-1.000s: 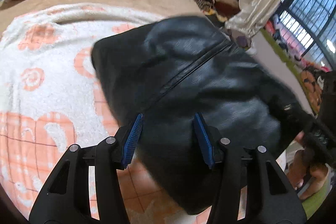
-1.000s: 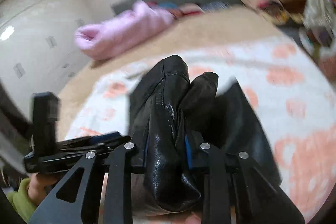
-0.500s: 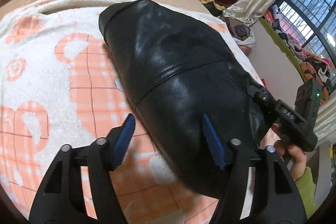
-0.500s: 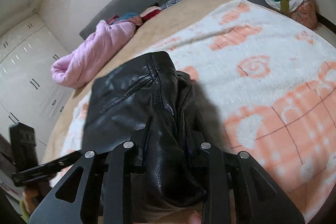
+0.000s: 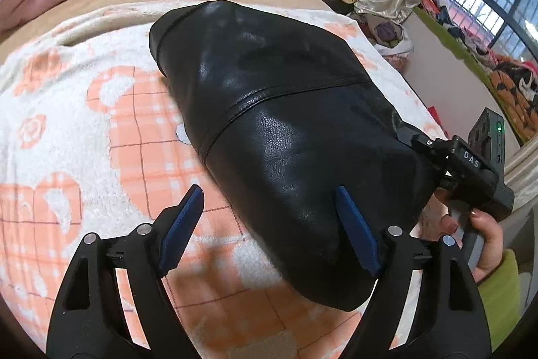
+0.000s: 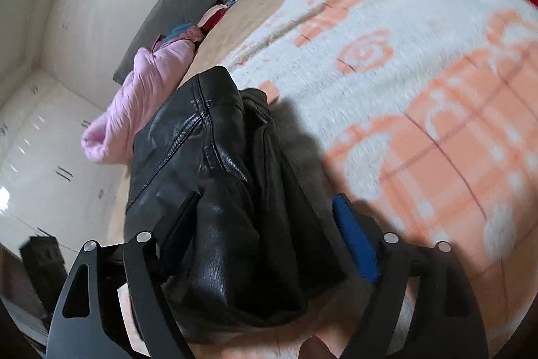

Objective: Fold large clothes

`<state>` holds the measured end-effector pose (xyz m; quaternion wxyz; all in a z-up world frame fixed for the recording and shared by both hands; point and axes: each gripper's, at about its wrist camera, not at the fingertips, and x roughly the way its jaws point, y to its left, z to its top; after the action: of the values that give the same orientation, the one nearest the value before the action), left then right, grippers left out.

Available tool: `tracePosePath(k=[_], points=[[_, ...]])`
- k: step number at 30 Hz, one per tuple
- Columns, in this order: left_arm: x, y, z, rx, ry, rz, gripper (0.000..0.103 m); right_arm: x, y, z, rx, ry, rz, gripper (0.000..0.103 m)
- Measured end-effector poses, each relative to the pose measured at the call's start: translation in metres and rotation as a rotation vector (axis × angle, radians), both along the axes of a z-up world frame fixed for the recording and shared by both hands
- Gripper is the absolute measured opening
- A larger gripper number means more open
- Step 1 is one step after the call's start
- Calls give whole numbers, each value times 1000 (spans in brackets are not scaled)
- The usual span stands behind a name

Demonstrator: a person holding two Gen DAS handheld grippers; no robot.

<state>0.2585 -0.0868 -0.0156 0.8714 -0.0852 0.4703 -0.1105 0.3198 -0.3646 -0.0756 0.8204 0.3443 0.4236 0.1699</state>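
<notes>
Two grippers: both at the near end of one folded black leather jacket [image 5: 275, 137], which lies on the peach-and-white blanket [image 5: 84, 130] spread over the bed.
Jacket axis: its long line runs away from the left gripper [image 5: 269, 224] toward the far end of the bed, tilted a little to the left in the left wrist view.
Left gripper: jaws opening, spread wide; the right pad sits against the jacket's near edge, the left pad stands clear over the blanket, so nothing is pinched.
Right gripper: [image 6: 265, 224] jaws opening, with the jacket's thick folded end between them; the pads no longer seem to press it.
Nearer hand: the right hand [image 5: 477, 241] sits at the jacket's near right corner, closer to the bundle than the left.
Next move, as a judgement: both can back straight off along the jacket's axis.
</notes>
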Motion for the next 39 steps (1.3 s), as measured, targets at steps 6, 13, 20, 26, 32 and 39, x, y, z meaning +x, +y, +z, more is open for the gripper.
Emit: tracePosePath(k=[6, 13, 20, 26, 32, 39], points=[[1, -2, 1, 7, 2, -6, 73, -9, -2, -12, 93, 40, -6, 53], [-4, 10, 0, 19, -5, 8, 73, -40, 14, -7, 170, 78, -48, 48], [-7, 21, 0, 17, -5, 38, 74, -71, 46, 0, 117, 51, -44, 49], [-12, 21, 0, 19, -4, 39, 75, -67, 34, 10, 103, 66, -75, 78], [-15, 21, 0, 28, -5, 35, 76, -52, 3, 42, 114, -29, -107, 87], [-20, 17, 1, 49, -17, 38, 77, 12, 35, 41, -71, 27, 24, 62]])
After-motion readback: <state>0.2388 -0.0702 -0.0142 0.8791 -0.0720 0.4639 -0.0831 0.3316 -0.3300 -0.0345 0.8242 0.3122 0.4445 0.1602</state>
